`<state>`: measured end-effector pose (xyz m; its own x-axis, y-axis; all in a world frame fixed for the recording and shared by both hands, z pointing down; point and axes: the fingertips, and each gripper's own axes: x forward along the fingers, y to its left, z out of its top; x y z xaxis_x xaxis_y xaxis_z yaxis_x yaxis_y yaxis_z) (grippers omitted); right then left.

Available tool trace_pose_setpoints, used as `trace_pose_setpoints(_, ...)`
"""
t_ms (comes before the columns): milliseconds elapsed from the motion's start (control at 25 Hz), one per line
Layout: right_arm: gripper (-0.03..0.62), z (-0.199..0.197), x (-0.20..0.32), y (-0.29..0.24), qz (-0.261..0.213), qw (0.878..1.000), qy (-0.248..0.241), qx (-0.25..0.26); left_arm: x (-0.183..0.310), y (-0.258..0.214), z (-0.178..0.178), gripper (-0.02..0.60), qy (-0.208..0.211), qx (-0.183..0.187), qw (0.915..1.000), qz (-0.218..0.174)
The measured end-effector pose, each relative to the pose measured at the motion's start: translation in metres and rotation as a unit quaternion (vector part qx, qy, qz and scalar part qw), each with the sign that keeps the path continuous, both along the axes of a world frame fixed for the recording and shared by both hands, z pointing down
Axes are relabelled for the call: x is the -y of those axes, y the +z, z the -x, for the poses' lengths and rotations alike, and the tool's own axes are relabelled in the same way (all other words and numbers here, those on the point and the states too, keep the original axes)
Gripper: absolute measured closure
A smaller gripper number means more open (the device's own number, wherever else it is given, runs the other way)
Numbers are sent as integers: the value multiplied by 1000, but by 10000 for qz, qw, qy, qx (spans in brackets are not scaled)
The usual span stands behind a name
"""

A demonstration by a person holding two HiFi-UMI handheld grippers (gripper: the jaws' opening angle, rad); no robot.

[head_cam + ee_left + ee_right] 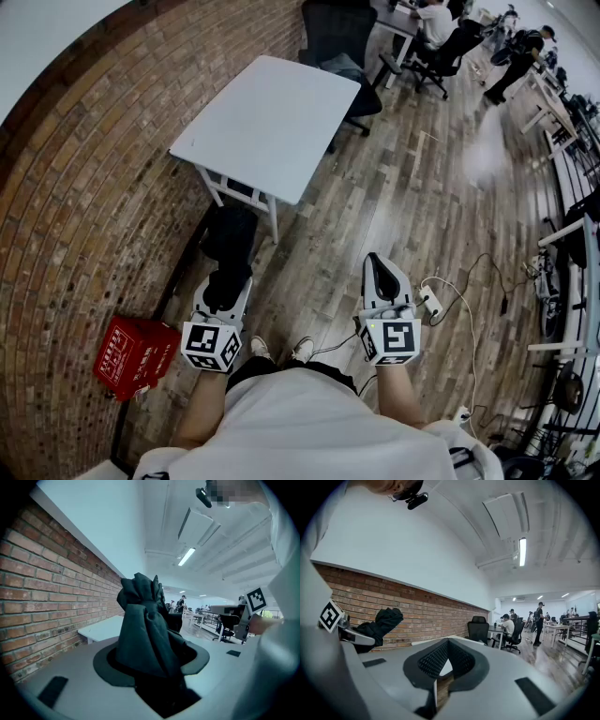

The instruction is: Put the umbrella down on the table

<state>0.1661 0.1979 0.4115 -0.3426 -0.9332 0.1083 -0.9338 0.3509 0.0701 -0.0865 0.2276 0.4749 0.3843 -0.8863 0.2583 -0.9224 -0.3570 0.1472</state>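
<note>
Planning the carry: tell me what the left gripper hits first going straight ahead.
Probably the white table, near edge; the umbrella held by the left gripper would arrive first. Depth unclear.

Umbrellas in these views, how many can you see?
1. A folded dark umbrella is clamped in the left gripper, held over the floor short of the white table. Others may be hidden farther back.
</note>
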Motion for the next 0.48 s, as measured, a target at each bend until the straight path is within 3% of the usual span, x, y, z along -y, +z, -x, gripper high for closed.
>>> trace_pose_setpoints(480, 575, -2, -8, 4, 47, 9994, -249, 229, -23, -5, 5, 348, -233, -81, 9997, -83)
